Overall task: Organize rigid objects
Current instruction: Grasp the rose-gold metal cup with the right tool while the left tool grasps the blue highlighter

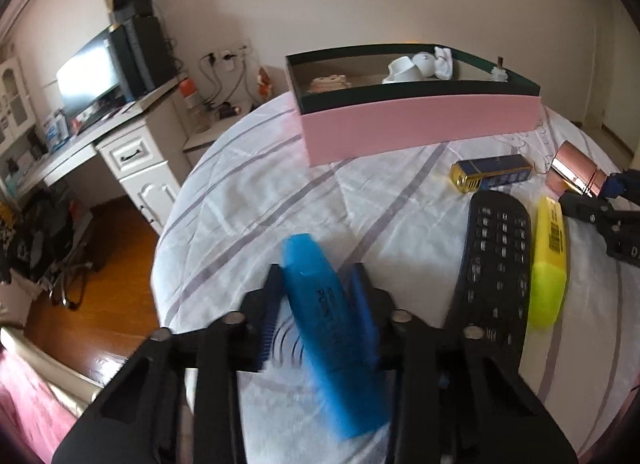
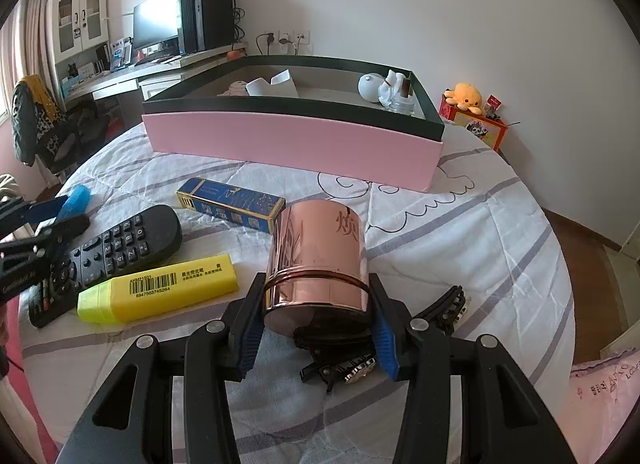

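Note:
My left gripper point(image 1: 318, 278) is shut on a blue highlighter point(image 1: 332, 328) and holds it above the bed; it also shows at the left of the right wrist view point(image 2: 76, 194). My right gripper point(image 2: 316, 304) is shut on a rose-gold tin point(image 2: 320, 260), also seen in the left wrist view point(image 1: 576, 170). A pink box with dark rim point(image 2: 296, 140) point(image 1: 420, 124) stands at the back, holding white ceramic pieces point(image 2: 384, 90). A black remote point(image 2: 116, 252) point(image 1: 496, 256), a yellow highlighter point(image 2: 160, 288) point(image 1: 550, 260) and a blue-gold pack point(image 2: 232, 204) point(image 1: 494, 172) lie on the bedspread.
A black wristwatch point(image 2: 360, 360) lies under the right gripper. A white desk with a monitor point(image 1: 86, 76) stands left of the bed, wooden floor point(image 1: 104, 304) below it. A red box with a yellow plush toy point(image 2: 472, 112) sits by the wall at right.

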The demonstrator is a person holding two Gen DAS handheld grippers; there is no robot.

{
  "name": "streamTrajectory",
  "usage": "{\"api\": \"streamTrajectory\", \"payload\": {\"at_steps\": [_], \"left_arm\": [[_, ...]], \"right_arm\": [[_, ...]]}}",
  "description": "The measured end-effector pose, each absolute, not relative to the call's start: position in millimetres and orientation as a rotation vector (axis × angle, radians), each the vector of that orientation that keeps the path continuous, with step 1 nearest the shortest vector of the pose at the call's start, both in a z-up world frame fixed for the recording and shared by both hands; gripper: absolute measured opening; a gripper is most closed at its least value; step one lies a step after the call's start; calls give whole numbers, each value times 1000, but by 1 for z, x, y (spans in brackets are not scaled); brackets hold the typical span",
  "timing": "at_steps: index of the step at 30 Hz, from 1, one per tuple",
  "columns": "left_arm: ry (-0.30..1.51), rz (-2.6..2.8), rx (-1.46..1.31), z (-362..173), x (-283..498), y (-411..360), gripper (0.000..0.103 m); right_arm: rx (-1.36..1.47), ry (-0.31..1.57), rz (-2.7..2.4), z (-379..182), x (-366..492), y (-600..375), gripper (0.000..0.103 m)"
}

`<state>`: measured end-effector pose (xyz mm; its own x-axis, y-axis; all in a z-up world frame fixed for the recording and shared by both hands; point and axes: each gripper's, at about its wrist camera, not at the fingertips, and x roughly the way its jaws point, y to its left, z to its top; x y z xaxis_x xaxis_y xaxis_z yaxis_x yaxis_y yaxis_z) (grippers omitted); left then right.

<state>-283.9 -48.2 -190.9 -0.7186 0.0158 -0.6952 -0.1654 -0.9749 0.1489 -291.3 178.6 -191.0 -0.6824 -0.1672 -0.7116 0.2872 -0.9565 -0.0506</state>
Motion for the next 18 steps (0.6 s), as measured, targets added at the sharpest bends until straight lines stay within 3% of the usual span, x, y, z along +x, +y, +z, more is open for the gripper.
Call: {"api": "streamTrajectory", "payload": {"at_steps": [8, 11, 15, 18], "left_arm": [[447, 2777, -1136, -189, -318, -27, 27], [386, 2787, -1150, -193, -317, -31, 28], [291, 2840, -1156, -193, -307, -41, 55], [216, 2842, -1167, -196, -308, -47, 58]], "right_arm": [[1104, 228, -2663, -191, -291, 179, 48], [1104, 224, -2663, -191, -291, 179, 48], [1105, 224, -2665, -191, -292, 179, 48], [1106, 226, -2667, -191, -292, 179, 48]]}}
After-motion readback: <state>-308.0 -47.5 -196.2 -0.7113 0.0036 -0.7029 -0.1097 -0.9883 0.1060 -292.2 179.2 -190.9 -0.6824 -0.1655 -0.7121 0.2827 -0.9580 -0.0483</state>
